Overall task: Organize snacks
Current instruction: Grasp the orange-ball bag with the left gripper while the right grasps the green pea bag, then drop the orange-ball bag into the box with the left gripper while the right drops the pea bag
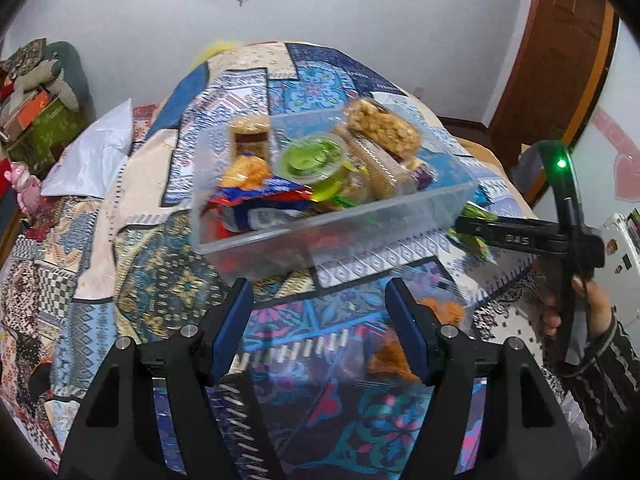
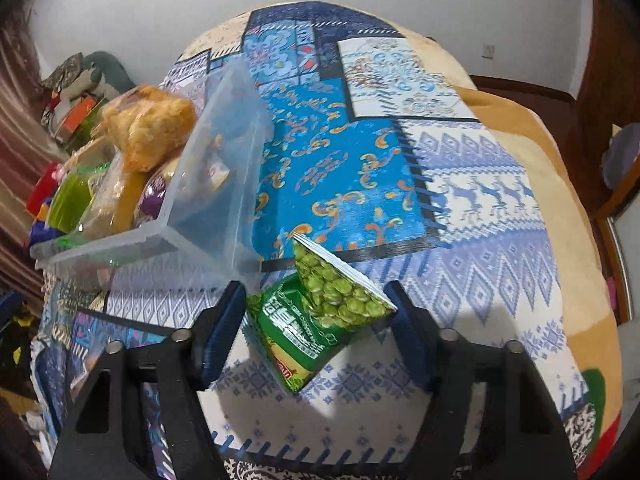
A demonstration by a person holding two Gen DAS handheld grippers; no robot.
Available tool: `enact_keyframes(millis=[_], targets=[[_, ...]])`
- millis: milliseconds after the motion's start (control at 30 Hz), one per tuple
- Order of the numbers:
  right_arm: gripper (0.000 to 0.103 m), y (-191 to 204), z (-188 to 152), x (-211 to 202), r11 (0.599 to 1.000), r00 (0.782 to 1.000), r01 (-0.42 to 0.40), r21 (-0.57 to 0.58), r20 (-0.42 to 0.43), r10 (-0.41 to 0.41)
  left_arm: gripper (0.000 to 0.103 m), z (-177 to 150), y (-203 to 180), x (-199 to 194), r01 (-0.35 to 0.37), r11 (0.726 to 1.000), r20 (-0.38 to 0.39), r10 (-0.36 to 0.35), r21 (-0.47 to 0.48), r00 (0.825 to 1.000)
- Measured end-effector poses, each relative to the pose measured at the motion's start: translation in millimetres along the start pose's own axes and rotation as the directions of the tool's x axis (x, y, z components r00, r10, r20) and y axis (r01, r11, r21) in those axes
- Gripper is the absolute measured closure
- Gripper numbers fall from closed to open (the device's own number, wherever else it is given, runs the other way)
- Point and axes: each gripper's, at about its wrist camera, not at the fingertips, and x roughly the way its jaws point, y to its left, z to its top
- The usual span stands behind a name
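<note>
A clear plastic bin [image 1: 400, 210] [image 2: 224, 176] sits on the patterned blanket, full of snacks: a green jelly cup [image 1: 312, 156], a peanut brittle bar [image 1: 382, 126], a cookie jar [image 1: 250, 136] and several wrapped packs. My left gripper [image 1: 320, 328] is open just in front of the bin, with an orange snack pack [image 1: 400, 344] beside its right finger. My right gripper [image 2: 316, 324] is wide open around a green pea packet [image 2: 320, 312], right of the bin; whether the pads touch the packet I cannot tell. The right gripper also shows in the left wrist view [image 1: 480, 230].
The blanket [image 2: 480, 200] covers a bed that drops off at the right and far edges. A white plastic bag [image 1: 96, 156] lies left of the bin. Boxes and toys [image 1: 36, 112] are piled at the far left. A wooden door [image 1: 560, 60] stands at the right.
</note>
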Motion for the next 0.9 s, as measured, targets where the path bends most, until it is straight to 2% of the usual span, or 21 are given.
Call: enact_keyframes(millis=[33,100,600,700,900], targets=[[0.056,1.4,-0.8,0.6,1.000,1.000,0.011,-0.012,0.002,-0.011,0.034,-1.4,-3.4,2.1,0.012,1.000,-0.008,-0.012,0.003,1.000],[0.064,3.6,-3.5,0.8,1.000,1.000,-0.001,-0.030,-0.002,0.001,0.034,-4.6,-10.5,5.6,0.028,1.000,-0.021,-0.028,0.013,0.999],[0.072,13.9,-38.5,-26.2,0.995,0.999,-0.046,-0.093,0.007,0.047,0.030,-27.8,-54.6,32.4,0.124,0.992,-0.127,-0.119,0.029,0.985],[0.072,16.8,-43.6,-31.5,0.993,0.999,-0.046,-0.112,0.009,0.047,0.028,-32.3,-60.0,40.1,0.129,0.991,-0.150,-0.123,0.029,0.981],[0.072,18.7,-48.0,-39.3,0.991,0.997,-0.066,-0.116,0.018,0.069,0.024,-37.6,-67.9,47.2,0.100,0.994,-0.142,-0.092,0.046,0.986]])
